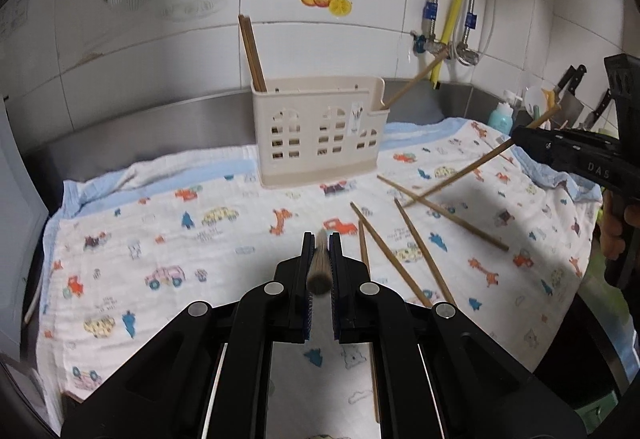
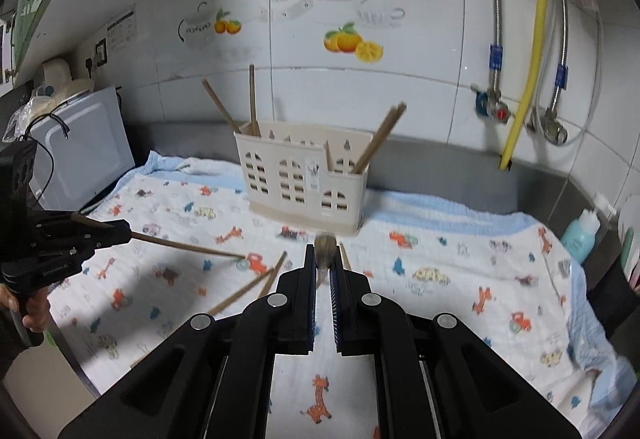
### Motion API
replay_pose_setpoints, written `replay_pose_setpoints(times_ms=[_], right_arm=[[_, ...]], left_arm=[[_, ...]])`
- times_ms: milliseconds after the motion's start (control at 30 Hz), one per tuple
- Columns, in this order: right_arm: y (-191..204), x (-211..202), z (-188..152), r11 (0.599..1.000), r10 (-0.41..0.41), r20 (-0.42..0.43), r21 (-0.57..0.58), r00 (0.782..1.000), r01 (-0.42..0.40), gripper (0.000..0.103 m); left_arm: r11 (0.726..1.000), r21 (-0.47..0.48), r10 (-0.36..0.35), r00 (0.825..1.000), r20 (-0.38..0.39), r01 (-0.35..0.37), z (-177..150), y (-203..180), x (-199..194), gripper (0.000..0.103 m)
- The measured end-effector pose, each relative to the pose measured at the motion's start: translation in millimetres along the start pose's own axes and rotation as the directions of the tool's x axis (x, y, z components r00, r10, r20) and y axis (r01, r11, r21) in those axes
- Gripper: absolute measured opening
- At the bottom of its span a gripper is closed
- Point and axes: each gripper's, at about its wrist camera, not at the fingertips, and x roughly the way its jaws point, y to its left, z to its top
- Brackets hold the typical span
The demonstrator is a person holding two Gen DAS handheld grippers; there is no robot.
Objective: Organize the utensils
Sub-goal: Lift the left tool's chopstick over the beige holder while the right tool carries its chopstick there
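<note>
Your left claw [image 1: 320,243] is pinching one chopstick [image 1: 319,267] end-on between its pads, and your right claw [image 2: 323,257] is pinching another chopstick [image 2: 325,253] the same way, each stick gripped near one end with most of its length hanging out in front, so either can swivel in the pads or slip out if you swing toward the holder too fast. The beige utensil holder [image 1: 320,135] stands upright on the cloth-covered table [image 1: 160,231] well ahead, with chopsticks already leaning out of both ends. A long free tip could catch those sticks or the rim and tip the light holder, or drop among the loose chopsticks [image 1: 404,243] lying crossed on the cloth.
</note>
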Motion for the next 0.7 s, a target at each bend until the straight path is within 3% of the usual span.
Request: replay_pose_setpoints(times_ms=[400, 700], right_arm=[[-6.8, -11.1, 74.6, 1.000, 0.024, 0.032, -0.019, 0.999, -0.023, 0.006], [-1.5, -13.4, 124.9, 0.996, -0.008, 0.073, -0.088, 0.997, 0.014, 0.006]], left_arm=[[0.999, 0.033, -0.017, 0.999, 0.049, 0.015, 60.4, 1.4, -3.7, 0.005], [0.998, 0.062, -0.027, 0.991, 0.130, 0.019, 113.1, -8.2, -14.3, 0.005]])
